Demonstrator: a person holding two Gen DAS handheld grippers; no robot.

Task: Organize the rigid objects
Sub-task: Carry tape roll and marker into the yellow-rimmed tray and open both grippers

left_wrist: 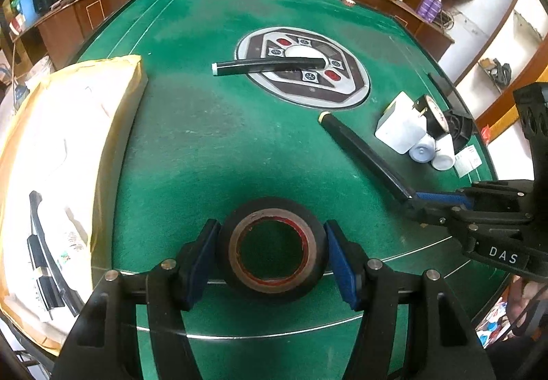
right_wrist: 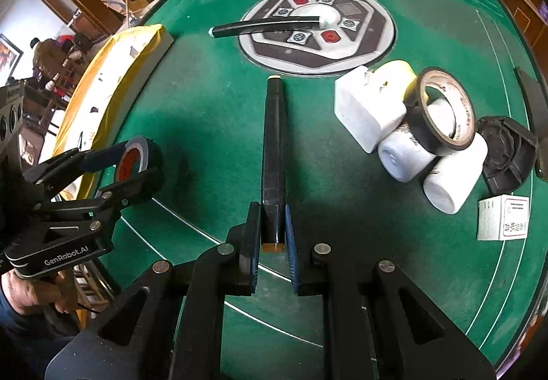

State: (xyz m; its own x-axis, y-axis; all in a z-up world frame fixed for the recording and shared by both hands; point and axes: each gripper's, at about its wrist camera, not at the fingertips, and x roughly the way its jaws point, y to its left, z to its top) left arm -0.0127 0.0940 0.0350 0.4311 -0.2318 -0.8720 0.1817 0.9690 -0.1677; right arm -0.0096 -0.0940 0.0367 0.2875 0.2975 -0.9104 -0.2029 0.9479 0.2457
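Note:
My left gripper point(left_wrist: 272, 253) is shut on a black roll of tape point(left_wrist: 272, 248) with a brown core, its blue pads pressing both sides, just above the green table point(left_wrist: 205, 147). From the right wrist view the same roll of tape point(right_wrist: 137, 157) shows in the left gripper point(right_wrist: 132, 162) at the left. My right gripper point(right_wrist: 273, 236) is shut on the near end of a long black bar point(right_wrist: 273, 147) that points away over the felt. That black bar point(left_wrist: 363, 149) and the right gripper point(left_wrist: 416, 200) appear at the right of the left wrist view. A second black bar point(right_wrist: 265, 25) lies across the table's central panel point(right_wrist: 316, 29).
A yellow-edged parcel point(left_wrist: 61, 154) covers the table's left side. At the right lies a cluster: a white block point(right_wrist: 363, 108), white cylinders point(right_wrist: 448, 171), another tape roll point(right_wrist: 445, 111), a black cap point(right_wrist: 507, 154) and a small white box point(right_wrist: 503, 217). Wooden shelves surround the table.

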